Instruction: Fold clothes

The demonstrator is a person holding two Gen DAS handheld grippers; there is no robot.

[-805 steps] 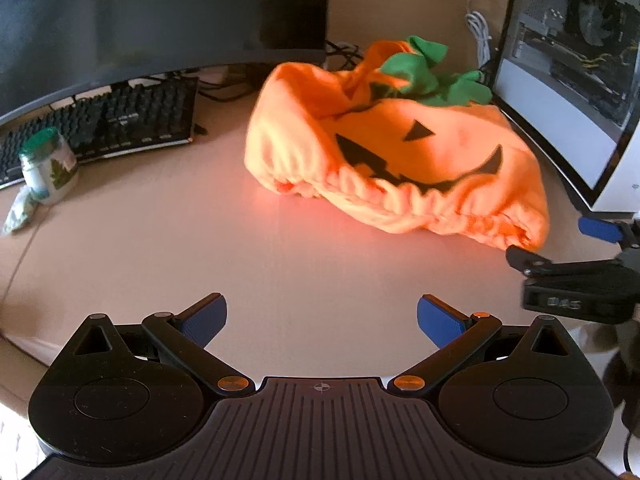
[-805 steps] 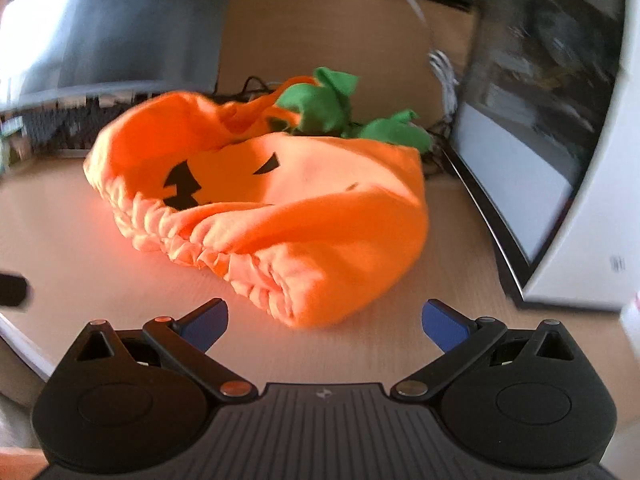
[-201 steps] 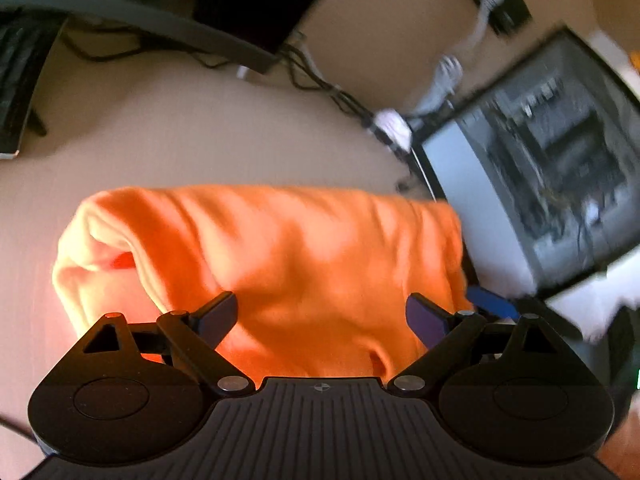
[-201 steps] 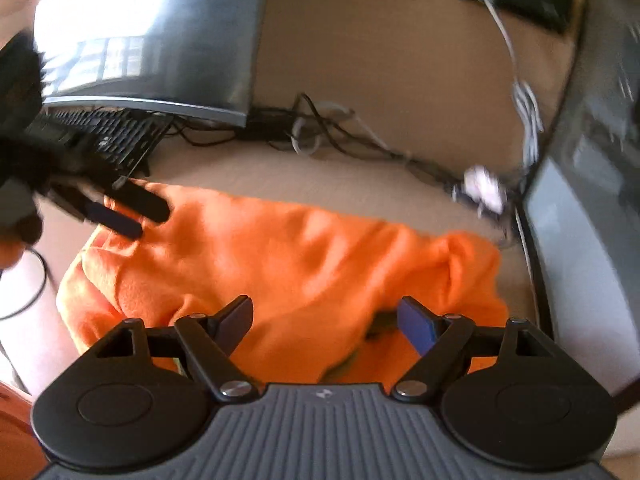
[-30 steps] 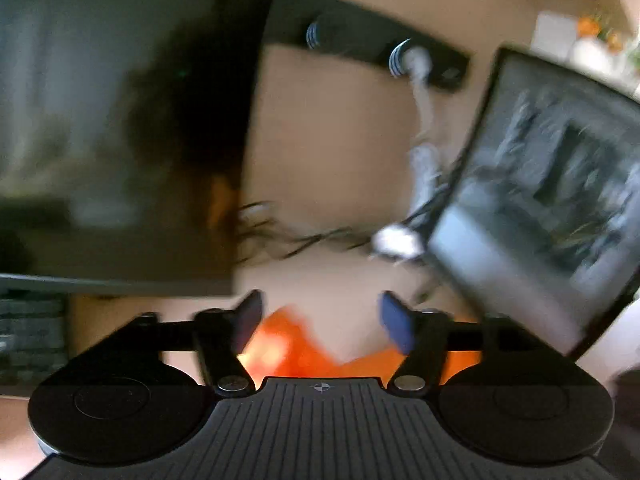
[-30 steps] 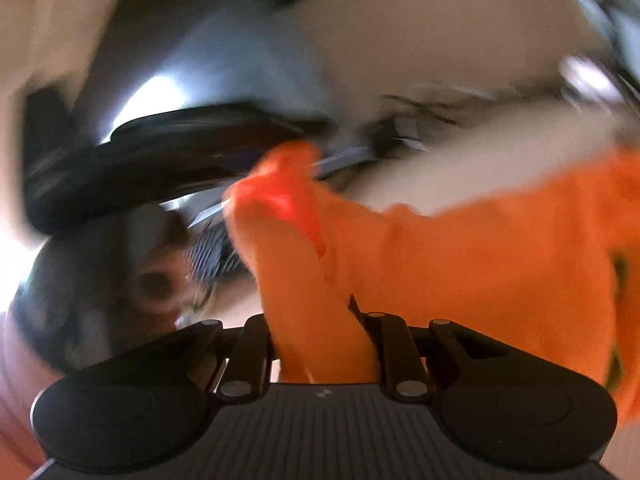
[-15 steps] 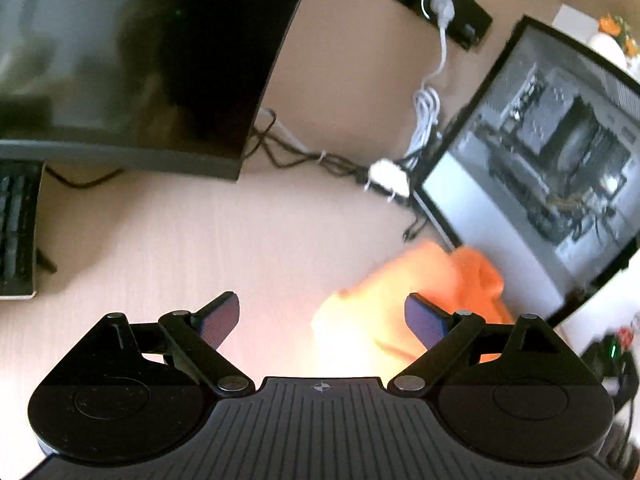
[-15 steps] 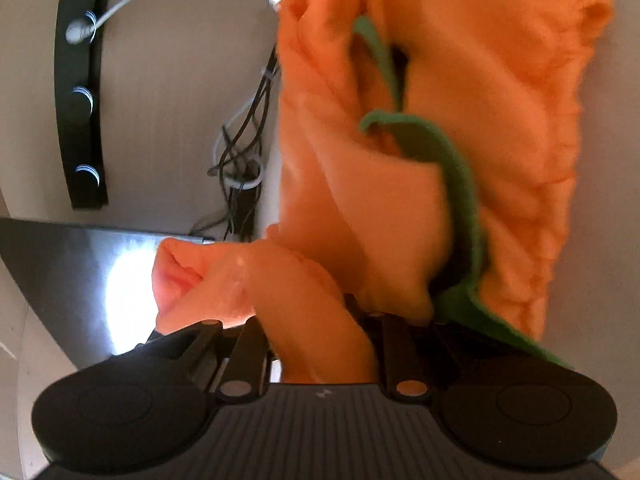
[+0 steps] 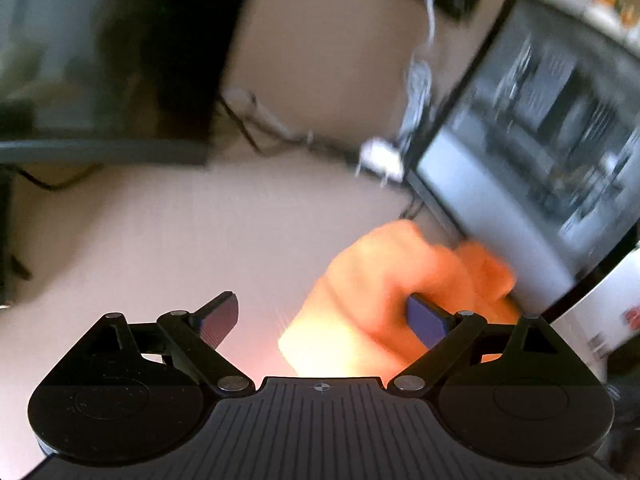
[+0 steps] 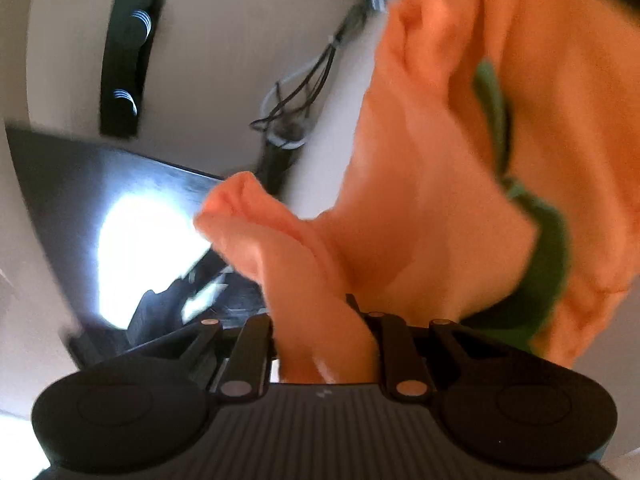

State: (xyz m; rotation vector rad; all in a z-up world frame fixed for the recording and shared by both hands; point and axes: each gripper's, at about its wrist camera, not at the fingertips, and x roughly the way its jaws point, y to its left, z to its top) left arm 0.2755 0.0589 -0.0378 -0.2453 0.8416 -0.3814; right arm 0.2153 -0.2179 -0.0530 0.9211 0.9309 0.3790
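The light beige surface (image 9: 168, 236) carries a bunched orange garment (image 9: 384, 280) near its right rear, just beside the glass-sided computer case (image 9: 532, 168) standing there. A dark monitor (image 9: 100, 60) stands at the back left, with black cables (image 9: 256, 136) and a white plug (image 9: 380, 160) trailing behind.

The orange garment (image 10: 440, 208) is soft, matt fleece-like cloth with a green cloth trim (image 10: 548, 248). The right gripper (image 10: 322, 344), clamped on a fold of it, looks like matt black plastic with a ribbed body, as does the left gripper (image 9: 322, 316), whose spread blue pads (image 9: 426, 320) look finely ridged. The desk (image 9: 168, 232) is smooth, pale and matt. The monitor (image 10: 120, 200) screen is glossy.
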